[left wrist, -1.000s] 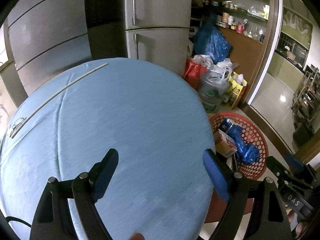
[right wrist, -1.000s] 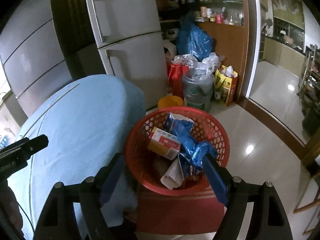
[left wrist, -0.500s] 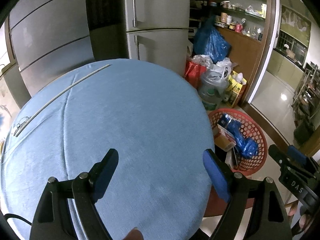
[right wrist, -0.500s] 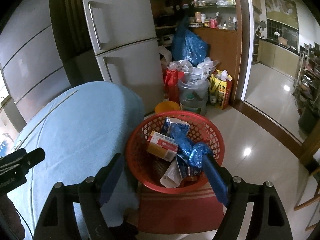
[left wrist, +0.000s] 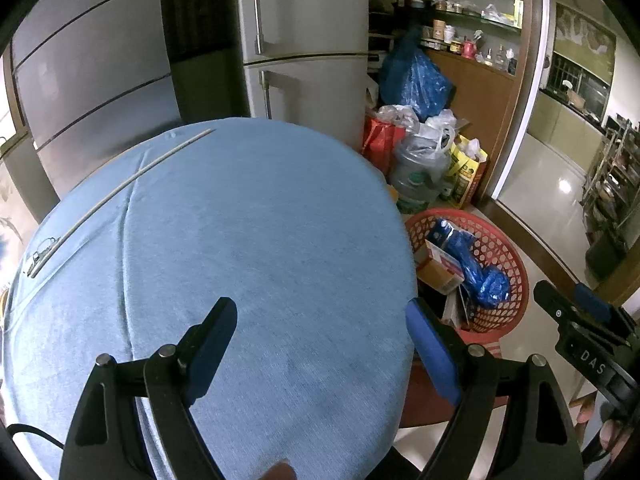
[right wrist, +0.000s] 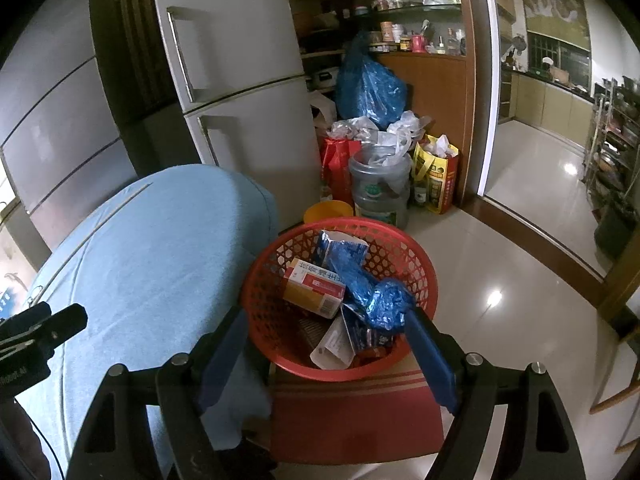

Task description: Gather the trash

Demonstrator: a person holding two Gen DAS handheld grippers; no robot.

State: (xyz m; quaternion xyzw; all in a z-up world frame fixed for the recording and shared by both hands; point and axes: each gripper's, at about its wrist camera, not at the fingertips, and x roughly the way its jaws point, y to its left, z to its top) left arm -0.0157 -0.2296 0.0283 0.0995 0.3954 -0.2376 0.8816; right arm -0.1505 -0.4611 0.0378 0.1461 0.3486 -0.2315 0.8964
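A red mesh basket (right wrist: 416,264) stands on a red stool beside the round table with the light blue cloth (left wrist: 248,248). Inside lie an orange and white carton (right wrist: 314,288), a crumpled blue wrapper (right wrist: 372,292) and a blue and white box (right wrist: 340,244). My right gripper (right wrist: 326,350) hangs open just above the basket's near rim, nothing between its blue pads. Over the bare cloth my left gripper (left wrist: 322,346) is open and empty too. The basket (left wrist: 500,248) also shows at the right of the left wrist view.
A thin white rod (left wrist: 120,196) lies along the table's far left edge. Behind the basket stand a big water jug (right wrist: 380,188), red and yellow bags (right wrist: 438,176), a blue plastic bag (right wrist: 370,88) and a grey fridge (right wrist: 240,92). Shiny tiled floor (right wrist: 500,248) spreads to the right.
Both views have shifted slightly, with the basket sitting a little lower and closer in the right wrist view. Both grippers stay open and empty.
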